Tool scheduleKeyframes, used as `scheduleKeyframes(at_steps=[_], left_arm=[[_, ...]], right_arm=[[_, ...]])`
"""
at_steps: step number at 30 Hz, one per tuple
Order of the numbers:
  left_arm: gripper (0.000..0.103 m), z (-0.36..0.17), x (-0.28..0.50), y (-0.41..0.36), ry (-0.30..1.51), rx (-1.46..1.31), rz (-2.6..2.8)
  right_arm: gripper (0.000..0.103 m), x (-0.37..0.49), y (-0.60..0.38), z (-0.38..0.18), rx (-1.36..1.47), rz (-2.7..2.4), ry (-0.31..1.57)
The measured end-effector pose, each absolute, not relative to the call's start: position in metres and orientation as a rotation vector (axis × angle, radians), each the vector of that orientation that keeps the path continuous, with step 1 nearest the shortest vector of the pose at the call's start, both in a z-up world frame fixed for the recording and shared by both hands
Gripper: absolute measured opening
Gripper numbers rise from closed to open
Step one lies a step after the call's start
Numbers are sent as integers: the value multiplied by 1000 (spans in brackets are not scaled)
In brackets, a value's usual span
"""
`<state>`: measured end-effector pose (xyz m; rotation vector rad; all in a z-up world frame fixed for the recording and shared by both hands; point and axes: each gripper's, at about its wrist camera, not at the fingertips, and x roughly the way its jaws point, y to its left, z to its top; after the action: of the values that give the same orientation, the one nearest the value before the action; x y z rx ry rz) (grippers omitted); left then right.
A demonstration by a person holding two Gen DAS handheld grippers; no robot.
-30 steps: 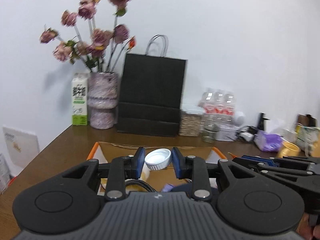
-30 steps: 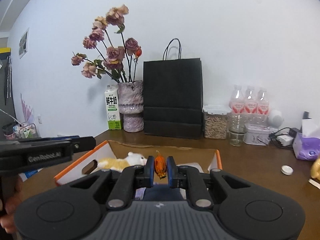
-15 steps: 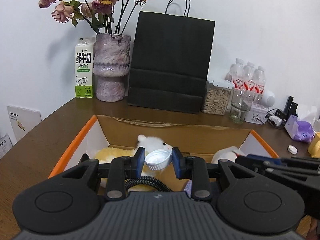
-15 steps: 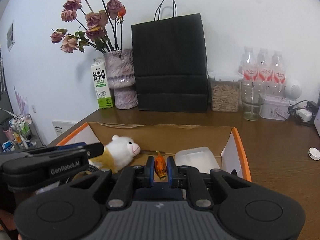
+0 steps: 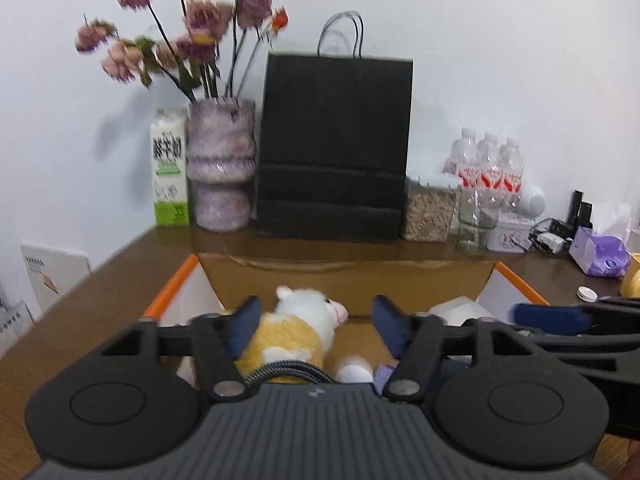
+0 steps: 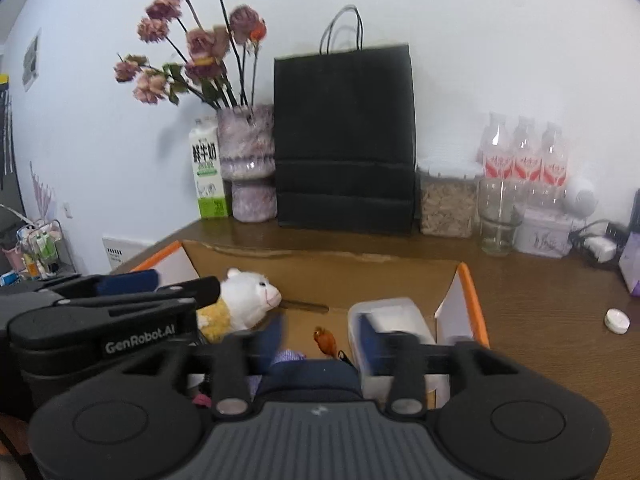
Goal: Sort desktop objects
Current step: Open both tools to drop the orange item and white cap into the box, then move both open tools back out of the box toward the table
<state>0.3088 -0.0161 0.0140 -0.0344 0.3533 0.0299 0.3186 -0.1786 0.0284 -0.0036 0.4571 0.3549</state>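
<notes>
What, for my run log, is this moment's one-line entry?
left claw: open, empty | right claw: open, empty | both over cardboard box | small orange item loose inside box

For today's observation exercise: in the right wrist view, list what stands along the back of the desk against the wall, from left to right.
milk carton → flower vase → black paper bag → clear jar of grain → empty glass → white tin
</notes>
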Motion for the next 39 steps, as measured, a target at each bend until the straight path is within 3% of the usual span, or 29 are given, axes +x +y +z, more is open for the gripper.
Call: scheduleKeyframes(at_steps=[2,5,6,8,26,39], left_arm=[[75,18,303,-16,325,-22,52],[103,22,298,-12,286,-31,102],[103,23,296,-11,274,-34,112],[103,24,294,-10,275,-42,103],[103,34,285,-6,270,-49,110],[103,66,229,-2,228,21,78]], right_arm=[[66,313,-180,32,-16,328,429],[88,309,-187,37,-4,299,407],[97,309,-190,39,4,296,402],[103,309,-193,40,19,301,397],[103,292,-186,50,-1,298,364],[103,223,-182,88,-59,333,292]])
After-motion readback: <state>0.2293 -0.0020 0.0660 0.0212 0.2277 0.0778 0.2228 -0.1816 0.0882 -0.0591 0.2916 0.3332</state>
